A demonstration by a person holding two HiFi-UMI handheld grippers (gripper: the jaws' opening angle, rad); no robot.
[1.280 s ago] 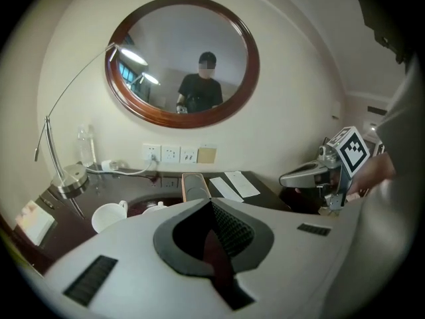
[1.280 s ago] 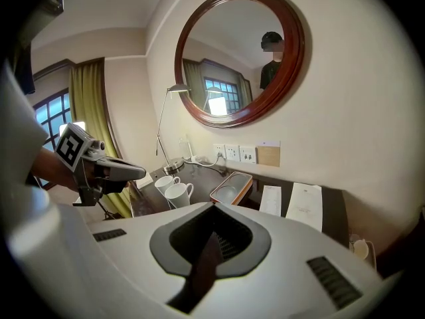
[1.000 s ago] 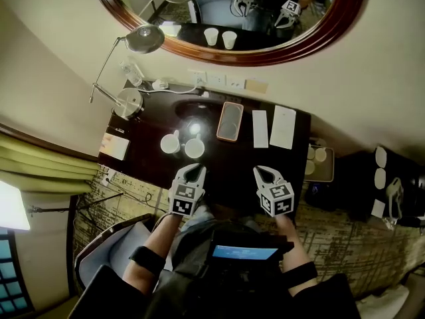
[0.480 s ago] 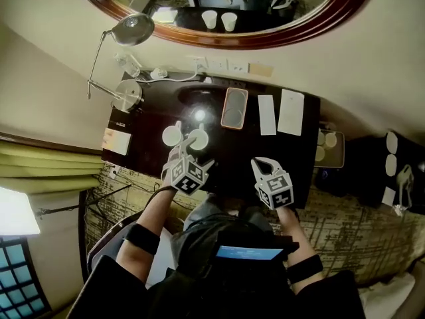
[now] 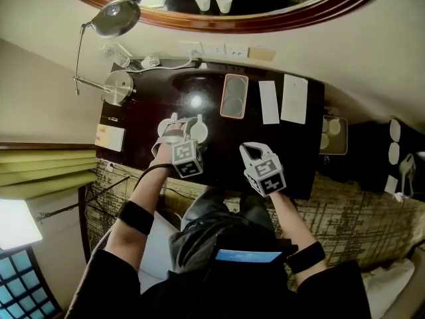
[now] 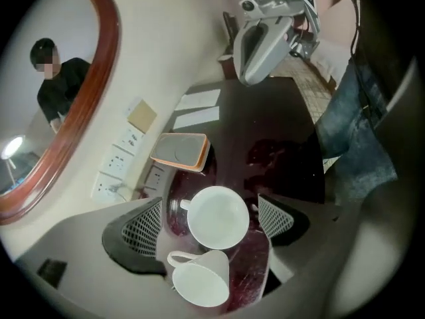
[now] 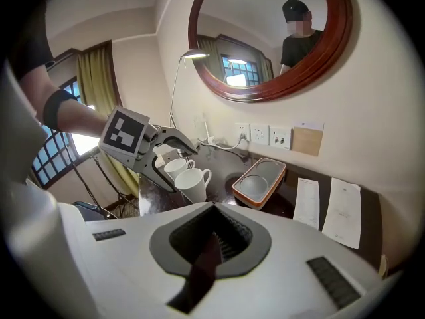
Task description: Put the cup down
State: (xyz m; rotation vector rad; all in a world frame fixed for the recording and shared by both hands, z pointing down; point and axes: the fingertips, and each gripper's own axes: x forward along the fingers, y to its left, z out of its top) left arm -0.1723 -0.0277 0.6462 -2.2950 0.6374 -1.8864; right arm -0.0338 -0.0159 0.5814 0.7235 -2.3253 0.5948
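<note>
Left gripper [image 6: 210, 203] jaws just been opening, straddling upright white cup [image 6: 219, 219] (pads clear of it) on desk [image 6: 279, 125]; right gripper [image 7: 212, 236] jaws together, empty.

On the head view, with the tabletop [image 5: 292, 153] centre as the dial, a cup [image 5: 199, 130] stands at 9 o'clock and a second cup [image 5: 163, 127] is just beside it, further out. The notepad [image 5: 109, 137] lies at the 9 o'clock edge and the lamp [image 5: 118, 86] at 10. The tray [image 5: 234, 96] lies at 1, a paper [image 5: 268, 102] at 2 and another paper [image 5: 295, 98] at its 3 o'clock. On the wall at 12 are sockets [image 5: 212, 48], with the mirror [image 5: 265, 25] above them.
</note>
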